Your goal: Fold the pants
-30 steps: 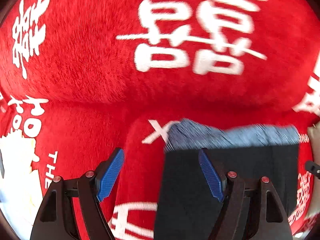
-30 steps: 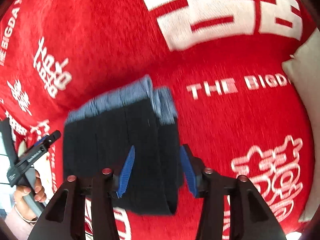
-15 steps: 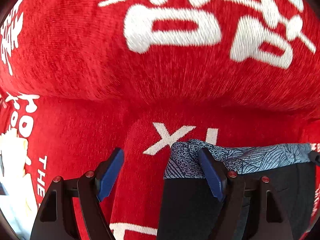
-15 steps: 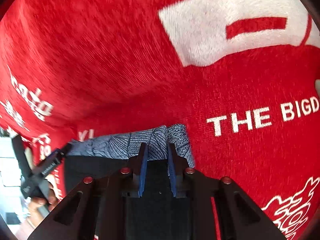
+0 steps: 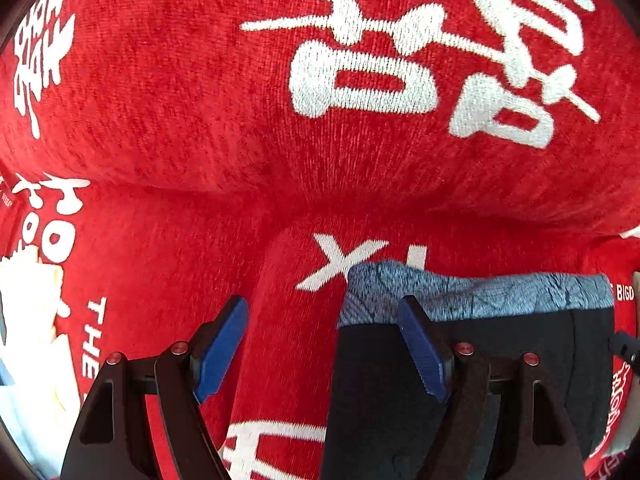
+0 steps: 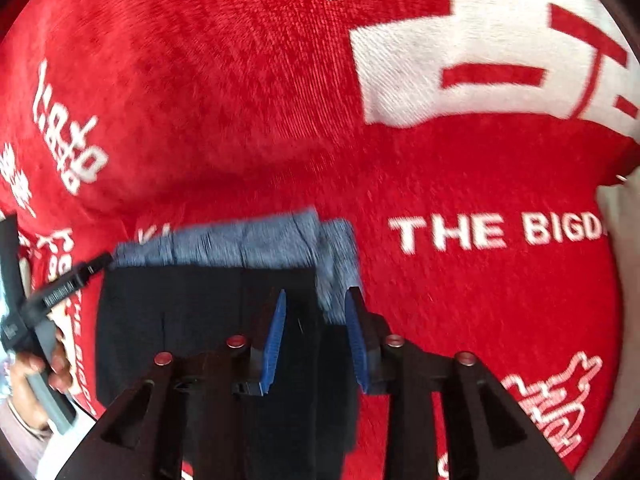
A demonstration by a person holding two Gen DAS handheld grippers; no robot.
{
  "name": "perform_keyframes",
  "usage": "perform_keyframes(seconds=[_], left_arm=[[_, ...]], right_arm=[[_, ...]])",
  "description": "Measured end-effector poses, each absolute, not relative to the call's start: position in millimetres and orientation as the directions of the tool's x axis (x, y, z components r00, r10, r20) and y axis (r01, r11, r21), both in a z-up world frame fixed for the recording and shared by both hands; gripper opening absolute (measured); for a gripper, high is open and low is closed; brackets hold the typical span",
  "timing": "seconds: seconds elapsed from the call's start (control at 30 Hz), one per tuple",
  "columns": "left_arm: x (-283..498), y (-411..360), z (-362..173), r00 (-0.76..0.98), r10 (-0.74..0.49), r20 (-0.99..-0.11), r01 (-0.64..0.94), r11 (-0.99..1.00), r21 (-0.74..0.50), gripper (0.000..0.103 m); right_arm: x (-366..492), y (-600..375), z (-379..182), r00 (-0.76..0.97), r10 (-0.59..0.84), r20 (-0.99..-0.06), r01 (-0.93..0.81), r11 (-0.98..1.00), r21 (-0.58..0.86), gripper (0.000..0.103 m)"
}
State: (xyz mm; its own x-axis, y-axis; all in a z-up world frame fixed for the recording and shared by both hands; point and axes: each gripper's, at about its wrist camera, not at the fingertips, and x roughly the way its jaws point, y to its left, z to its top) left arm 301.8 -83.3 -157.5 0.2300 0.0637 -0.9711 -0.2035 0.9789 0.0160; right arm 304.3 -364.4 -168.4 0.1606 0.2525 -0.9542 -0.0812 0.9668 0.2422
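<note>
1. your right gripper has its jaws part open, just widened again after a squeeze; the right edge of the folded pants lies between the blue pads, but you can't tell from this blurred view whether the pads press on the cloth.
2. your left gripper stands wide open and holds nothing. its right pad sits over the left edge of the pants, its left pad over bare red cover.
3. the pants lie folded into a dark block on the red cover, near the crease under the bulging cushion, with a blue-grey patterned band along the far edge.
4. only the right view shows your left hand gripping the other tool's handle at the left margin, and the words "the bigd" right of the pants.
5. only the left view shows a pale yellow cloth at the left edge and the white "x" mark just beyond the band.
6. a pale cushion shows at the right view's right edge.
</note>
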Motion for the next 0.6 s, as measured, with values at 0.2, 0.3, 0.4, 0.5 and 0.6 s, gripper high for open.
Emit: perform_keyframes(seconds=[0.2,0.3,0.4,0.5,0.6], left_arm=[[283.9,-98.3,-146.0,0.226,0.043,-0.973,-0.178,0.984,0.003,0.078],[272.8,-105.2,-142.0,0.229,0.029,-0.973,-0.156,0.988,-0.007,0.078],[267.2,-110.2,-139.2,0.233,0.010,-0.972,-0.137,0.990,-0.022,0.078],[263.9,-114.2,-139.6,0.224,-0.016,-0.974,-0.122,0.991,-0.044,0.078],[261.0,-117.2,-140.9,0.226,-0.042,-0.973,-0.120,0.990,-0.070,0.094]], right_arm=[[269.6,-371.0,-160.3,0.150,0.243,-0.958,-0.050,0.970,0.238,0.044],[255.3,-372.8,-158.0,0.149,0.245,-0.958,-0.043,0.969,0.242,0.046],[242.5,-370.7,-157.2,0.145,0.246,-0.958,-0.042,0.969,0.243,0.049],[227.5,-361.4,-158.8,0.136,0.245,-0.960,-0.048,0.969,0.241,0.051],[220.7,-352.8,-166.7,0.135,0.229,-0.964,-0.048,0.973,0.224,0.052]])
